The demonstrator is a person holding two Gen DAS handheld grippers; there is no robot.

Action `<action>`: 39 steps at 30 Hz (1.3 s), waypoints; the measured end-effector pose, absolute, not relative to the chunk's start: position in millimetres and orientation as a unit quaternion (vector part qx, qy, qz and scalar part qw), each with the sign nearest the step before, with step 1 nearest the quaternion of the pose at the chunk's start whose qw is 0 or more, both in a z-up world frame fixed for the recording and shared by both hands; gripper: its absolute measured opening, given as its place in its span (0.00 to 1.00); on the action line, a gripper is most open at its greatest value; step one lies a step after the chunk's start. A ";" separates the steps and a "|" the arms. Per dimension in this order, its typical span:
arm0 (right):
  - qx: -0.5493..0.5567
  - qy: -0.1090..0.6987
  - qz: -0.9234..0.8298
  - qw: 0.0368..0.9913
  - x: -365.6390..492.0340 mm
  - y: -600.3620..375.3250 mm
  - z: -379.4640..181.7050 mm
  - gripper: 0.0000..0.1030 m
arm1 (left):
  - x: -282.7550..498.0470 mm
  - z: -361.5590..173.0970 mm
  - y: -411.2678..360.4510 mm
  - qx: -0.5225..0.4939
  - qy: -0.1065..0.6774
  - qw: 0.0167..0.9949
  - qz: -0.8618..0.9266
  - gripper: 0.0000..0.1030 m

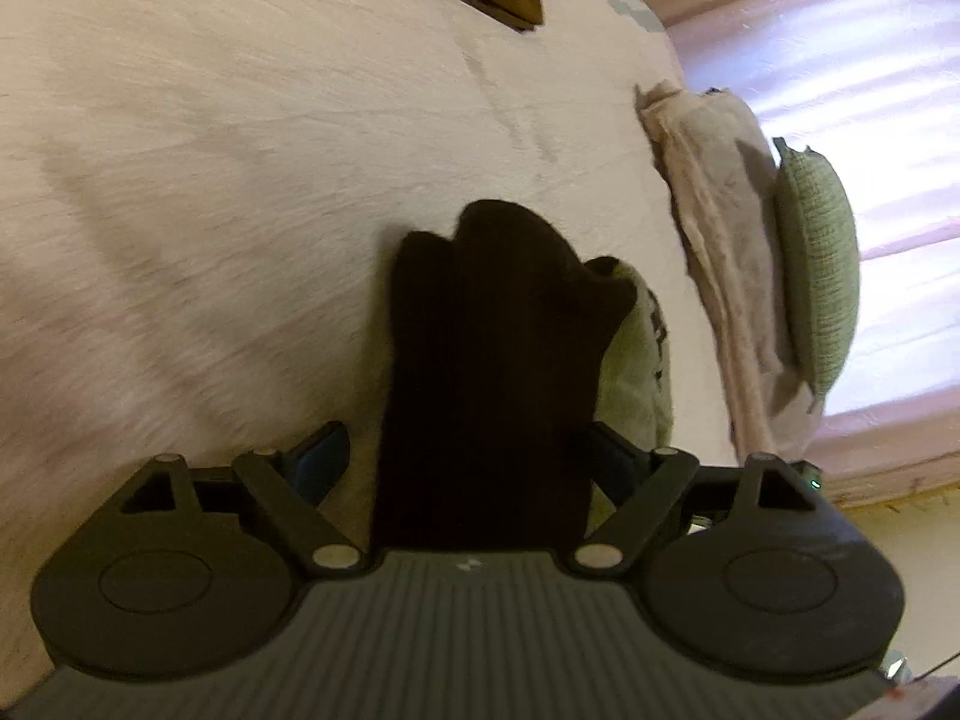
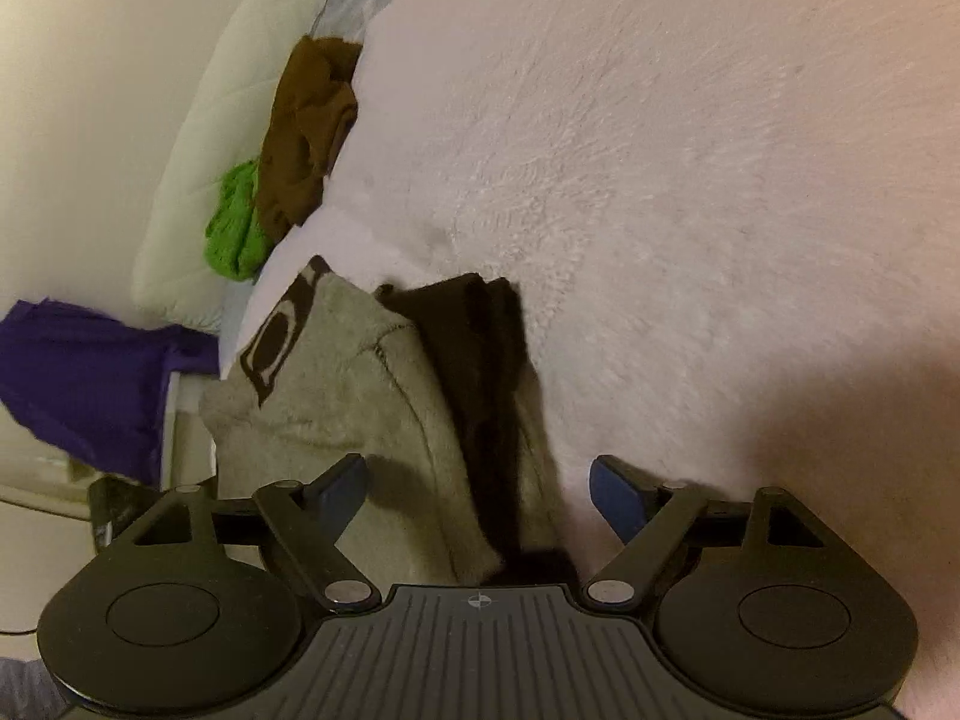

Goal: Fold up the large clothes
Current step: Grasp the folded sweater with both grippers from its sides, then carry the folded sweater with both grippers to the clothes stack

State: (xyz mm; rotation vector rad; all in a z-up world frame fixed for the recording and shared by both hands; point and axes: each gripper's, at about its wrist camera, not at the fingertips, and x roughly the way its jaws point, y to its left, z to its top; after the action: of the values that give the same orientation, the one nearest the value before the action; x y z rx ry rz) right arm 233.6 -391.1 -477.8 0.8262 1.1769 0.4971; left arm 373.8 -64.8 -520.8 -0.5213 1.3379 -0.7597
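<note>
Both grippers, left (image 1: 465, 456) and right (image 2: 480, 489), gape wide over a dark garment (image 1: 486, 360) on the bed (image 1: 210, 150), gripping nothing. Best to pinch matching corners evenly.

The left gripper (image 1: 474, 450) has a dark grey body with raised ribs running lengthwise along its top and a small pale mark near the front edge. On each side sits a round black housing with a smooth disc set into it. Black linkage bars with triangular cut-outs reach forward from silver pivot pins to two fingers (image 1: 321, 456) tipped with blue pads. A tiny green light glows at its right edge.

The right gripper (image 2: 477, 489) is built the same: ribbed grey top, twin black discs, silver pins, black linkage bars and blue-padded fingers (image 2: 615, 495). A small crosshair marking sits at the front centre of its ribbed top.
</note>
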 end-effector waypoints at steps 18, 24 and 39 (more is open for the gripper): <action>0.417 0.424 0.174 0.785 146.0 -347.6 -415.4 0.18 | 373.7 -468.8 -117.0 -0.148 0.573 0.688 -0.421 0.19; 0.474 0.347 0.061 0.807 13.6 -358.7 -351.3 0.18 | 332.2 -401.1 -159.4 -0.094 0.568 0.658 -0.485 0.16; 0.533 0.195 -0.176 0.804 -336.7 -465.8 -218.4 0.18 | 60.3 -309.0 -381.9 0.021 0.550 0.505 -0.665 0.15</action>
State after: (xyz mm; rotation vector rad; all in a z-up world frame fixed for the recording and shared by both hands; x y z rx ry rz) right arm -336.7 -465.8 -218.4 1.1415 0.4180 -0.3762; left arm 60.3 -381.9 -309.0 0.0513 1.3280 -1.6051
